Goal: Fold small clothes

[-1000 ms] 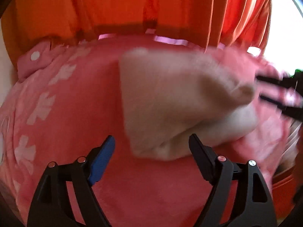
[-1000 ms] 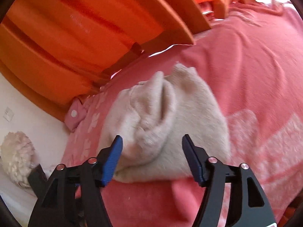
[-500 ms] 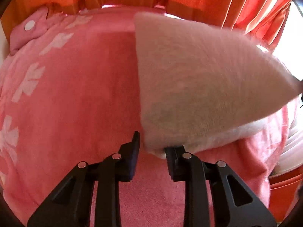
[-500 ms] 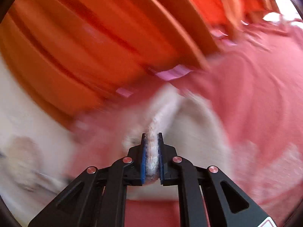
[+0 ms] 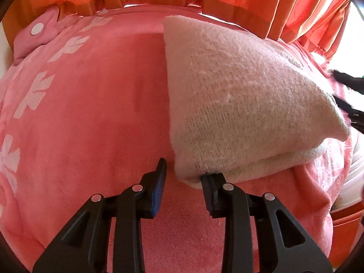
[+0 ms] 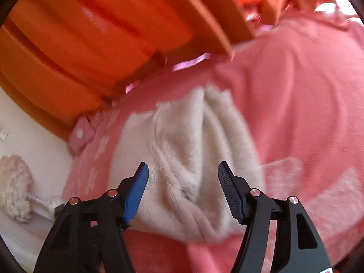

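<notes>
Both tongs, left (image 5: pixel 182 177) and right (image 6: pixel 183 179), gape wide beside a cream knit (image 5: pixel 238 104), apparently released so its fold rests on the pink blanket (image 5: pixel 91 113).

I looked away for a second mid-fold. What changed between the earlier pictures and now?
Both grippers let go. The right gripper, shut on the cream knit garment half a second ago, is now open above it. The left gripper has also opened, its right finger touching the garment's corner. The garment stays folded on the pink blanket.

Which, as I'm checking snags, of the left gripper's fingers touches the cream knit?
The finger on the view's right, at the knit's corner; the bright-blue-padded one stands clear.
</notes>
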